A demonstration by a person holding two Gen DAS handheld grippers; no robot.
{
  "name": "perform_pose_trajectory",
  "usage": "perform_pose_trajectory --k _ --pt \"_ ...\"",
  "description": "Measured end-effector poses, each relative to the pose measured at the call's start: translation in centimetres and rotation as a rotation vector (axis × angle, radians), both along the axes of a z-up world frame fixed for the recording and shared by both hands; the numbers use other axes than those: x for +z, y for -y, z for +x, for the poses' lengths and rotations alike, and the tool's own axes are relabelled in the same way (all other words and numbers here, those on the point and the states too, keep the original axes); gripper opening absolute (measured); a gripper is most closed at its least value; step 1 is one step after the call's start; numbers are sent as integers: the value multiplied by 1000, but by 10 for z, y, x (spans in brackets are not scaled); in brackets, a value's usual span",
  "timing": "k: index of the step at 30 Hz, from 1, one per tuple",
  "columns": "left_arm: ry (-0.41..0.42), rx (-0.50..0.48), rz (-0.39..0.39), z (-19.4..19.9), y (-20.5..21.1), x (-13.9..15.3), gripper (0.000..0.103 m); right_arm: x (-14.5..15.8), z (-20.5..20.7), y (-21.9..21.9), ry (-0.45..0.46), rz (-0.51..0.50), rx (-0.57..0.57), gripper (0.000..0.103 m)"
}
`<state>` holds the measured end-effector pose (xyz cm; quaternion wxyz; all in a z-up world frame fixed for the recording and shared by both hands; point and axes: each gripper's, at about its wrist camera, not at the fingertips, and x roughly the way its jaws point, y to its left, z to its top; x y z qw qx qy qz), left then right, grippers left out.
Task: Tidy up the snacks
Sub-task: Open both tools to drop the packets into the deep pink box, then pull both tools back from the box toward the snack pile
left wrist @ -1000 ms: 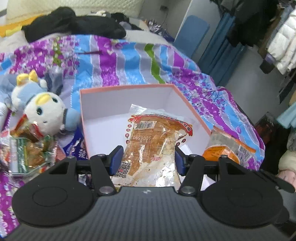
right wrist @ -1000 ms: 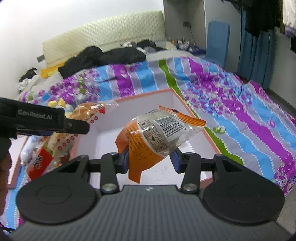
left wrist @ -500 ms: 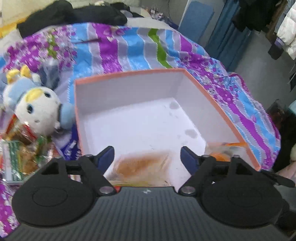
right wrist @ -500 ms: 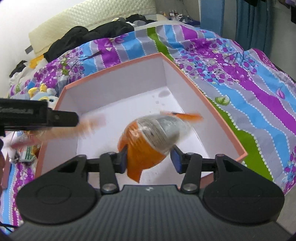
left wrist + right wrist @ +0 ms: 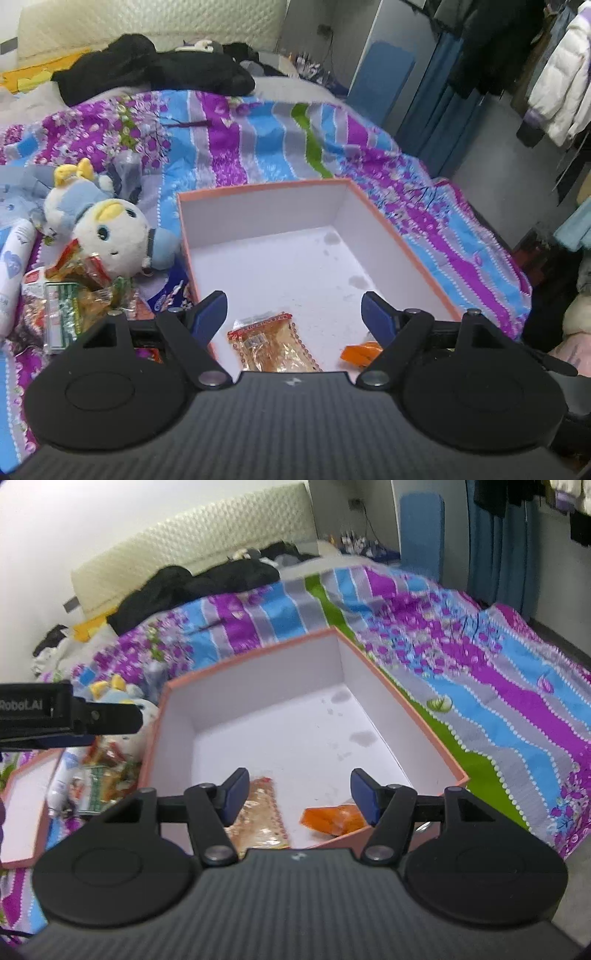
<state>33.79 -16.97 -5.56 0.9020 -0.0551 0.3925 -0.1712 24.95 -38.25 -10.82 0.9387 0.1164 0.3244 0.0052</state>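
An orange-rimmed box with a white inside (image 5: 258, 218) (image 5: 255, 686) lies open on the striped bedspread. A clear bread packet (image 5: 271, 347) (image 5: 258, 812) and an orange snack bag (image 5: 360, 352) (image 5: 332, 819) lie on its floor near the front wall. My left gripper (image 5: 295, 317) is open and empty above the box's front edge. My right gripper (image 5: 297, 794) is open and empty above the two packets. A heap of loose snack packets (image 5: 70, 295) (image 5: 103, 779) lies left of the box.
A blue and white plush toy (image 5: 107, 229) sits left of the box. A white tube (image 5: 13, 266) lies at the far left. The box lid (image 5: 22, 808) lies left of the heap. Black clothes (image 5: 147, 70) lie at the bed's head. The bed edge falls away on the right.
Both grippers opened and let go of their packets. The bread packet and the orange bag dropped into the box. Both grippers have lifted back a little.
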Motion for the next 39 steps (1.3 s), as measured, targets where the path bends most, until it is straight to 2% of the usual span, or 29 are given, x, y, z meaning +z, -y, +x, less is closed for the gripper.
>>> perform_pose_trajectory --k 10,20,28,31,36,39 --pt "100 32 -32 -96 -50 59 83 44 -70 -30 100 -7 23 63" --pt "188 72 -64 -180 -97 90 84 70 -130 -64 178 7 72 63" --pt "238 129 -34 -239 -133 86 84 71 -163 -93 222 18 158 63" --pt "255 181 16 -258 -146 80 85 65 -172 -101 221 21 180 63" --pt "244 226 57 -280 -166 65 85 52 -184 -120 199 11 233 63" --pt "225 246 39 -288 -180 52 85 43 -186 -129 174 16 257 63"
